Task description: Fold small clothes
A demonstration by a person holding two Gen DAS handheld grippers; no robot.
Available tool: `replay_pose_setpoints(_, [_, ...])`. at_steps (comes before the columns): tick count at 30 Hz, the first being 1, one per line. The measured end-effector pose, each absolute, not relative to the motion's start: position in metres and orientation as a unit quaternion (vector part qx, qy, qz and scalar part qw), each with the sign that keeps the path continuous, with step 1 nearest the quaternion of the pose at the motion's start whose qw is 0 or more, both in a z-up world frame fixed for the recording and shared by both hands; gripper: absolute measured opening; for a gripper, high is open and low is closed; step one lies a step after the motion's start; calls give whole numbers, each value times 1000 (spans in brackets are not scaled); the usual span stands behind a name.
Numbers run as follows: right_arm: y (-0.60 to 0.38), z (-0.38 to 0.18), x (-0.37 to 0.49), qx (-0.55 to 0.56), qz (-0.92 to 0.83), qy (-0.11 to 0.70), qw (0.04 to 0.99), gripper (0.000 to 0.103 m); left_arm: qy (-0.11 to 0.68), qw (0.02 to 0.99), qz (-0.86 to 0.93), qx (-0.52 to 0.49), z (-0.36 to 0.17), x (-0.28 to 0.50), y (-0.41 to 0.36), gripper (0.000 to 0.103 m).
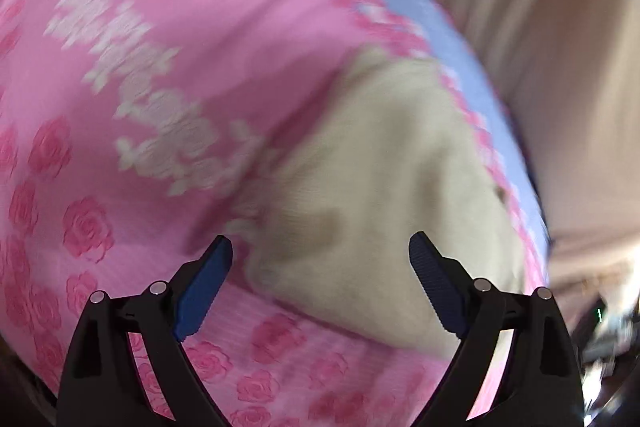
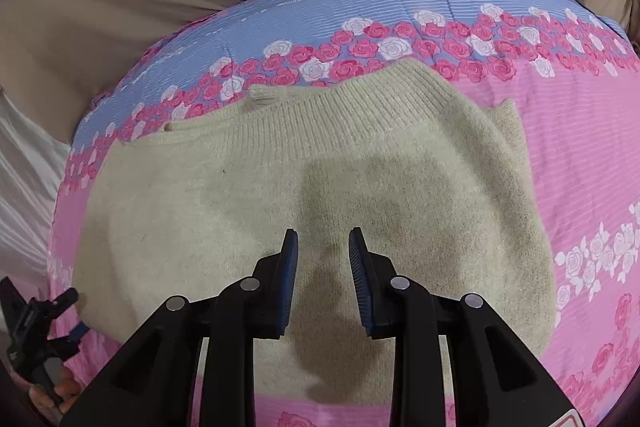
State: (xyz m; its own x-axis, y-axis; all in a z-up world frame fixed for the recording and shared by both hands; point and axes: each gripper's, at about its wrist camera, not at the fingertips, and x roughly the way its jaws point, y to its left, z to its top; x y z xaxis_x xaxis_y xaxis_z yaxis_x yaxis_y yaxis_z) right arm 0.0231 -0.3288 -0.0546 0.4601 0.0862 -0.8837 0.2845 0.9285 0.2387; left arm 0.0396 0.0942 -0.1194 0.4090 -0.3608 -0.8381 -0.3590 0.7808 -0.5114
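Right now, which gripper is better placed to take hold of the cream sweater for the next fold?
Probably the right gripper: it hangs open directly over the cream knit sweater. The left gripper, open wider, is near the sweater's edge in a blurred view.

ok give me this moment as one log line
task: fold small clothes | sweater: cream knit, lying on floral bedspread | left gripper: open, empty, view blurred | right gripper: open, empty, above sweater
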Motion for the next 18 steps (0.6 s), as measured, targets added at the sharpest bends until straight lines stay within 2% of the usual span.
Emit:
replay_pose_setpoints(3, [-327, -56, 27, 160, -63, 519, 837, 27, 551, 752, 52, -358, -134, 42, 96, 88])
replay_pose_setpoints(6, [-329, -62, 33, 159, -68, 525, 833, 27, 551, 766, 16, -331, -132, 50, 79, 84])
replay_pose_setpoints(8, [-330, -63, 37, 161, -68, 526, 833, 27, 553, 777, 23, -300, -130, 54, 68, 71])
replay_pose_setpoints(9, [-329, -61, 38, 160, -65, 523, 834, 27, 554, 779, 30, -292, -132, 57, 66, 58])
replay_pose_setpoints(10, [-326, -58, 41, 164, -59, 519, 837, 25, 554, 779, 33, -293, -132, 58, 67, 36])
replay_pose_setpoints(11, [-323, -56, 45, 169, -48, 517, 838, 24, 551, 773, 20, -314, -132, 59, 72, 30])
replay_pose_setpoints(13, [-313, -55, 56, 157, -32, 519, 840, 17, 547, 766, 13, -337, -125, 56, 79, 24])
replay_pose_setpoints(15, [-305, -69, 69, 120, -37, 546, 829, 16, 540, 772, 4, -337, -115, 56, 78, 22])
replay_pose_setpoints(16, [-303, -84, 76, 106, -41, 569, 815, 12, 533, 776, -6, -336, -105, 57, 78, 21])
replay_pose_setpoints(18, [-306, -91, 76, 103, -32, 558, 823, 11, 519, 786, -29, -335, -86, 58, 71, 20])
